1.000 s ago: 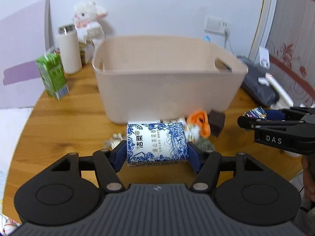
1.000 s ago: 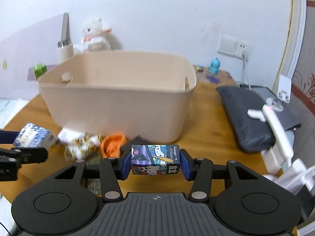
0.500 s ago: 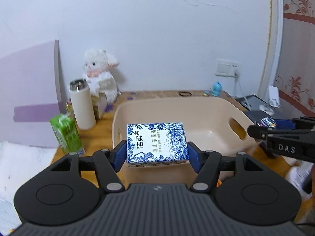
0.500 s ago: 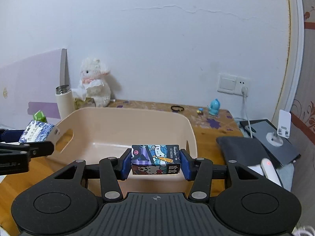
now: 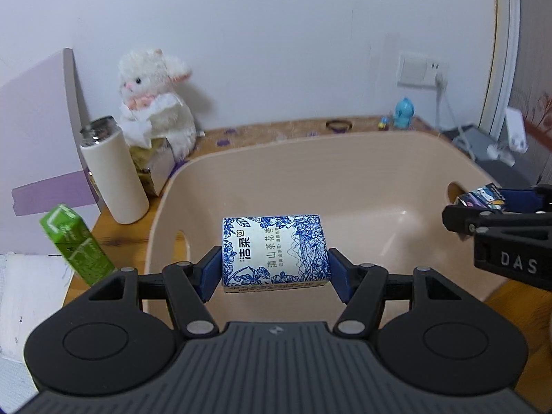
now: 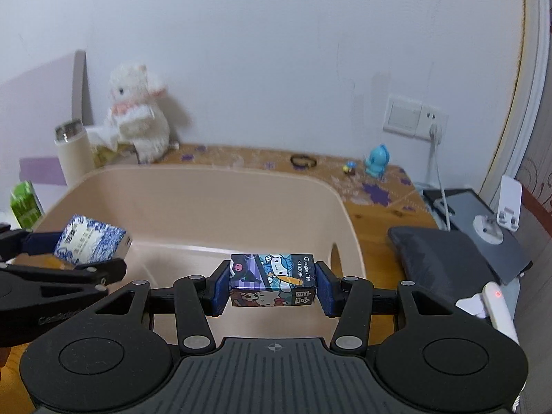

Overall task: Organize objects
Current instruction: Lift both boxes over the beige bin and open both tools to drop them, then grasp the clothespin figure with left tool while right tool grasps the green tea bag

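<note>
While the left gripper (image 5: 274,269) pinched a soft, light tissue pack (image 5: 274,252) by its ends over the tub (image 5: 345,179), the right gripper's (image 6: 272,288) jaws clamped a stiff little carton (image 6: 272,281) at three o'clock.

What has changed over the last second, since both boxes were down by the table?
Both grippers rose from table level in front of the beige bin to above its open top. The left gripper carried the blue-and-white box up; the right gripper carried the cartoon box. Neither was released. The bin, plush rabbit and white bottle stayed put.
</note>
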Action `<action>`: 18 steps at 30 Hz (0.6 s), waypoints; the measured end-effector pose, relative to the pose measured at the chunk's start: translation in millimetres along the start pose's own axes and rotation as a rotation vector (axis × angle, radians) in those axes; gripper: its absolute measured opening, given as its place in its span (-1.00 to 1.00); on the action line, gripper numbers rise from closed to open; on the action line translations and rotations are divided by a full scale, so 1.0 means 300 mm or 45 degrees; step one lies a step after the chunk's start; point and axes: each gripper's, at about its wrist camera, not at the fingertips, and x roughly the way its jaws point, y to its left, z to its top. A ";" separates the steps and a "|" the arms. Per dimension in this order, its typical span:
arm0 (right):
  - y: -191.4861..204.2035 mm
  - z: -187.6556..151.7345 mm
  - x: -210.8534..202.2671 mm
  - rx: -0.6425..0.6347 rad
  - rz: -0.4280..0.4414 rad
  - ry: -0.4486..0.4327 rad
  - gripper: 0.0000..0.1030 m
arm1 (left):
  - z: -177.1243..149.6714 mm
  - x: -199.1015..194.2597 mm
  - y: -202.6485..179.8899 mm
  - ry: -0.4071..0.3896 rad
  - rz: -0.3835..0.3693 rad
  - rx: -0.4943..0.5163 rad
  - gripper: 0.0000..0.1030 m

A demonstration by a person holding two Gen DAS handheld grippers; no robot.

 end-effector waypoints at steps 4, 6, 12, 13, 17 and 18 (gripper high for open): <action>-0.001 -0.010 0.047 -0.007 -0.015 0.054 -0.09 | -0.009 0.053 -0.003 0.059 -0.027 -0.008 0.28; 0.003 -0.016 0.063 -0.021 -0.020 0.069 -0.09 | -0.014 0.068 -0.005 0.071 -0.021 -0.002 0.28; 0.005 -0.020 0.064 -0.029 -0.029 0.076 0.26 | -0.009 0.063 -0.001 0.082 -0.031 0.018 0.33; 0.006 -0.019 0.051 -0.034 -0.030 0.060 0.29 | -0.006 0.055 -0.001 0.080 -0.018 0.024 0.53; 0.010 -0.013 -0.011 -0.057 -0.036 -0.006 0.51 | 0.000 -0.005 0.020 0.034 -0.018 0.022 0.69; 0.009 -0.011 -0.025 -0.060 -0.039 -0.019 0.55 | 0.000 -0.021 0.025 0.024 -0.010 0.023 0.70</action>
